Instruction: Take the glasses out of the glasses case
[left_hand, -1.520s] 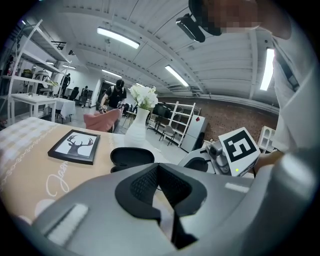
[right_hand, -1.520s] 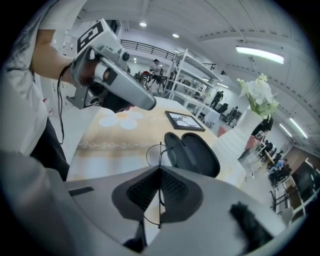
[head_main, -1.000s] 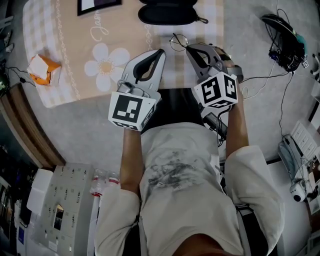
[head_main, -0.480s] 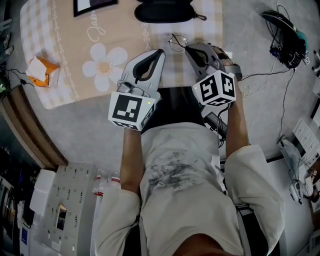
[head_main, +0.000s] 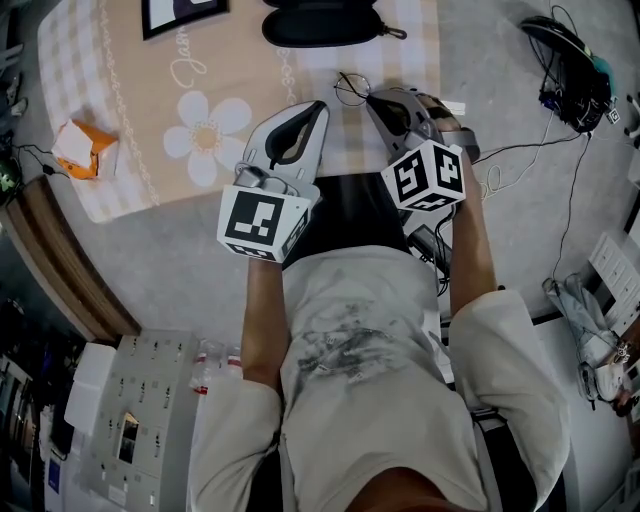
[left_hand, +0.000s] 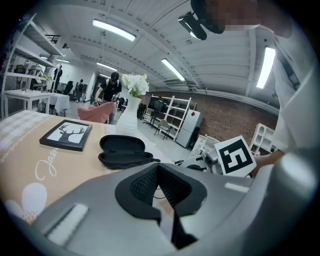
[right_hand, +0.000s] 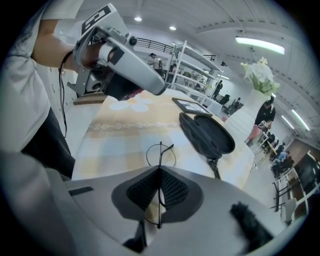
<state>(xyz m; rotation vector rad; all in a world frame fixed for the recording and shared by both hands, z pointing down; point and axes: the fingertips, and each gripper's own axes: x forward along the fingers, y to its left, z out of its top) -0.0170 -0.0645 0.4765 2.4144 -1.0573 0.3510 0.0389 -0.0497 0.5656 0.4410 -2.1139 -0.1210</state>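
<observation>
1. Glasses are pinched in my right gripper. Its jaws are pressed together on the thin wire frame, which runs edge-on between the pads. One round lens sticks out past the tips.
2. My right gripper points steeply down at the tablecloth. The glasses sit over the checked strip near the table edge closest to me. Can't tell whether the lens touches the cloth.
3. My left gripper has its jaws pressed together at the tips, with the pads meeting. It points more nearly level, toward the far side of the table.
4. Head view: both grippers are side by side over the near edge of the cloth, tips apart and not touching. The left one's tips are just beside the printed white flower.
5. The glasses case is black and lies open on the cloth beyond the glasses, well apart from them. Its lid is folded back and its zip pull trails toward my right gripper.
6. A picture frame with a deer print lies flat on the cloth, left of the case.
7. A white vase with white flowers stands behind the case.
8. An orange box sits at the left edge of the cloth, well apart from both grippers.
9. Dark cables are piled on the floor to the right of the table.
</observation>
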